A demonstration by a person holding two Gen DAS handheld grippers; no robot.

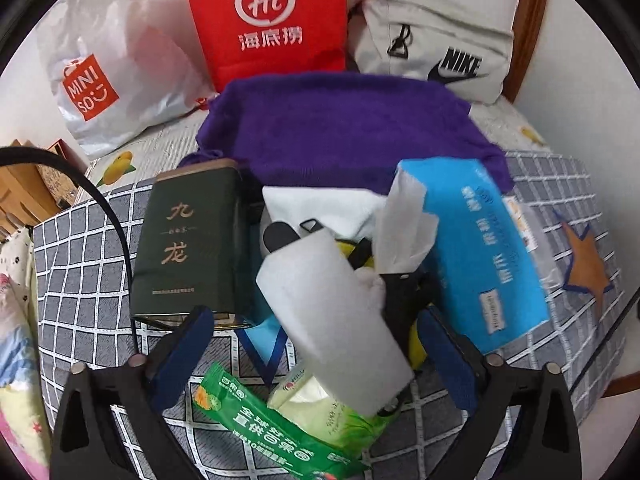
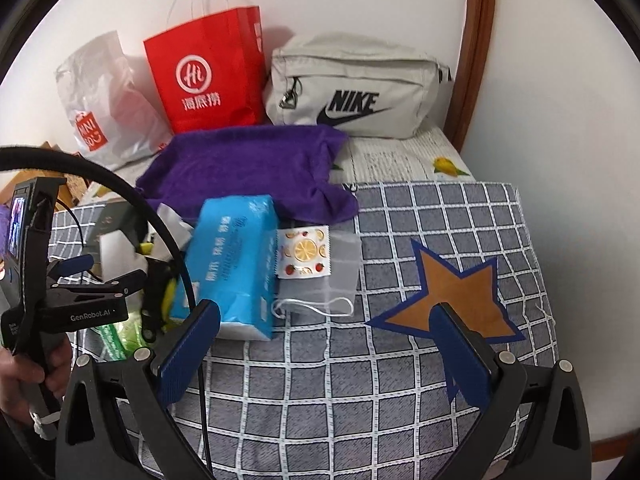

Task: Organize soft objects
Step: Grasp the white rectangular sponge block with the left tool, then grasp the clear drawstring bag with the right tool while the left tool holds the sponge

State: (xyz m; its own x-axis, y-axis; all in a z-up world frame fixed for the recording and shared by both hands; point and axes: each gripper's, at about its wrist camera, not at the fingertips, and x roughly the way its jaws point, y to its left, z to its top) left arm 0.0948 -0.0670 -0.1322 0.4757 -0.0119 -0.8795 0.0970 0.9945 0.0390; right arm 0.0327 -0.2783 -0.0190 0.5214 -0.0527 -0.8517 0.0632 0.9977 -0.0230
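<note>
A grey checked blanket (image 2: 400,380) with a brown star patch (image 2: 464,300) covers the near part of the bed. Along the far wall stand a silver bag (image 2: 116,120) at left, a red bag (image 2: 208,76) in the middle and a beige Nike pouch (image 2: 352,84) at right. Just in front of them lies a folded purple cloth (image 1: 352,132), flat and touching the red bag's base.

Nearer sits a heap of smaller things. The blue tissue pack (image 1: 484,248) lies tilted at its right, a sheet pulled out of its top. The dark green box (image 1: 192,240) lies at the heap's left, beside a white garment (image 1: 320,204).

Only the left wrist view shows the middle of the heap: a white foam block (image 1: 336,320) leaning across a yellow and black item that it mostly hides, and, nearest, a green wipes pack (image 1: 272,420) partly under the block. Only the right wrist view shows the clear pouch (image 2: 320,268) with a fruit-print packet inside, touching the tissue pack's right side, its white cord trailing toward the near edge.

The left gripper (image 1: 320,344) has its jaws spread wide on either side of the foam block, pads not pressing it. From the right wrist view it is seen side-on at far left, with a hand (image 2: 28,368) on its handle. The right gripper (image 2: 332,344) is also spread, over bare blanket between the tissue pack and the star, touching nothing.
</note>
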